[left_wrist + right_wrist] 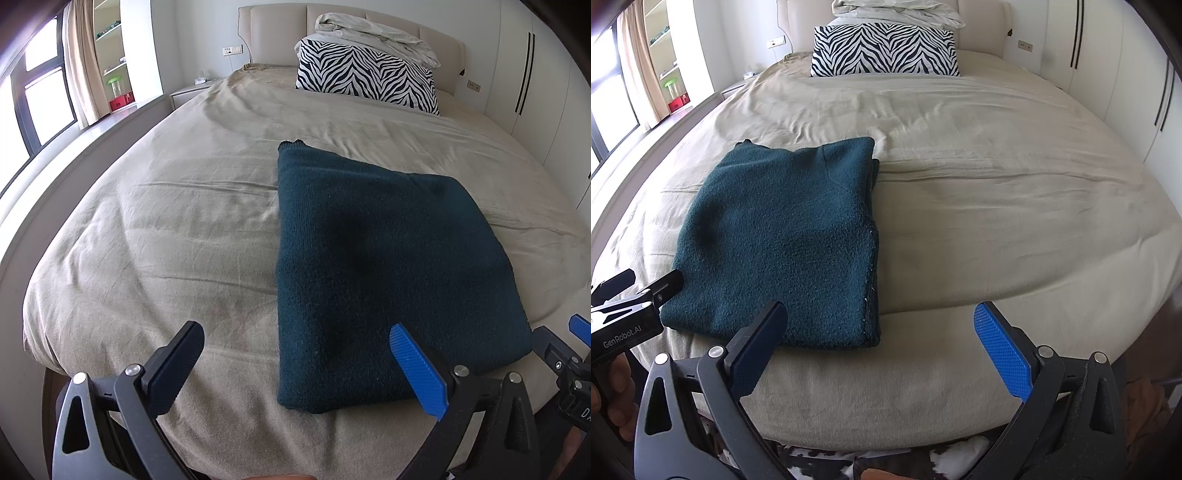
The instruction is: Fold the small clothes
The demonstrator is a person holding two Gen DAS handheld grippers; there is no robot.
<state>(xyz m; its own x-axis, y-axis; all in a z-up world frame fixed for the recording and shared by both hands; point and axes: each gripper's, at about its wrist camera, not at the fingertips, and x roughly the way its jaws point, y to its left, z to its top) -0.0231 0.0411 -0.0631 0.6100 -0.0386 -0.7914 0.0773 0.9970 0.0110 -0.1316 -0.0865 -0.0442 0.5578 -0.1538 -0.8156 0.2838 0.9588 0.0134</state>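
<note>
A: Left claw [297, 360] state?

B: Spread wide, nothing between the fingers. Black pad [177, 369] on one side, blue pad [417, 373] on the other.

A: Garment?

B: Dark teal knit garment [369, 266], folded into a rough rectangle, flat on the beige bedsheet [166, 229]. Ahead of the left claw, shifted toward its blue finger; the blue tip overlaps the near edge in view, contact unclear. Black finger is over bare sheet.

A: Right claw [879, 332]?

B: Also gaping, empty. Garment [783, 236] lies ahead on its black-finger side; the black pad [757, 347] overlaps the near corner in view. Blue pad [1001, 347] is over plain sheet [997, 221], well apart from the fabric.

A: Claws see each other?

B: Yes. The right claw's tip shows at the far right edge of the left view [569, 354]; the left tool body shows at the left edge of the right view [631, 306], just beside the garment's near left corner.

A: Background?

B: Beyond the garment, a zebra-print pillow [884, 50] at the headboard [273, 33], a crumpled white duvet [373, 35] on top. Window [40, 96] far left.
</note>
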